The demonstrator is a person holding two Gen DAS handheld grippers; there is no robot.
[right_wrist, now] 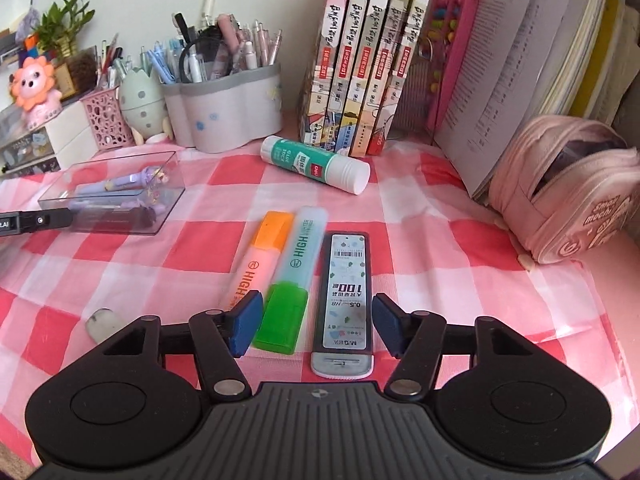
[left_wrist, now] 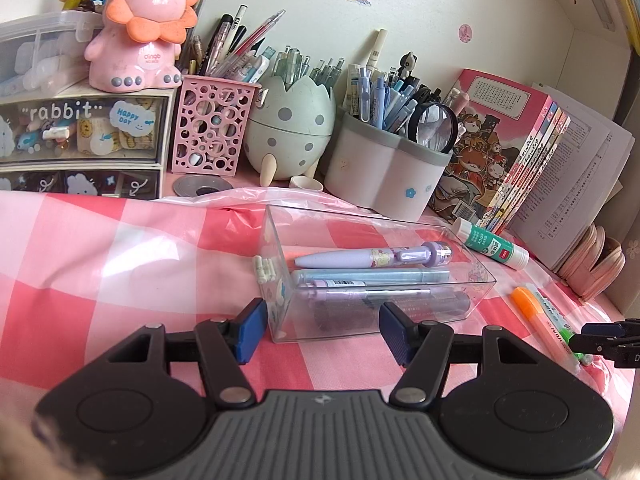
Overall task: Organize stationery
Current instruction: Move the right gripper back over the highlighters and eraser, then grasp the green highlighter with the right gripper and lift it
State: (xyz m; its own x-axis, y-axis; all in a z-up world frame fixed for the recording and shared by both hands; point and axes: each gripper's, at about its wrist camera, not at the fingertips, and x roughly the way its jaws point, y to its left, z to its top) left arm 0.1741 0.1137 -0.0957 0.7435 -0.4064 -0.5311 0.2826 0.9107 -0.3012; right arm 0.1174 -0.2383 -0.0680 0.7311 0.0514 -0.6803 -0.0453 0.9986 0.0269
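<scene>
Tablecloth (right_wrist: pixel 420 216): a pink-and-white check plastic sheet, glossy and wrinkled; it could be snagged or dragged by a pad that is lowered too far.
Clear box (left_wrist: pixel 476 280): a rigid transparent oblong tray in which several pens are laid flat, near the middle of the desk; its near wall appears to be pinched by the left gripper (left_wrist: pixel 320 330), which stands at its narrowest. The smooth wall could slip out of the pads and the pens be tipped.
Lead case (right_wrist: pixel 346 300): flat, dark-edged, with a printed label; it lies touching the green highlighter (right_wrist: pixel 298 276), both between the pads of the right gripper (right_wrist: pixel 316 328), which is spread and pinches nothing. Both could be caught at once, or one nudged askew.
Orange highlighter (right_wrist: pixel 262 256): chunky, translucent, just outside the left pad; it could be knocked.
Glue stick (right_wrist: pixel 316 170): round, lying loose; it may be set rolling.
</scene>
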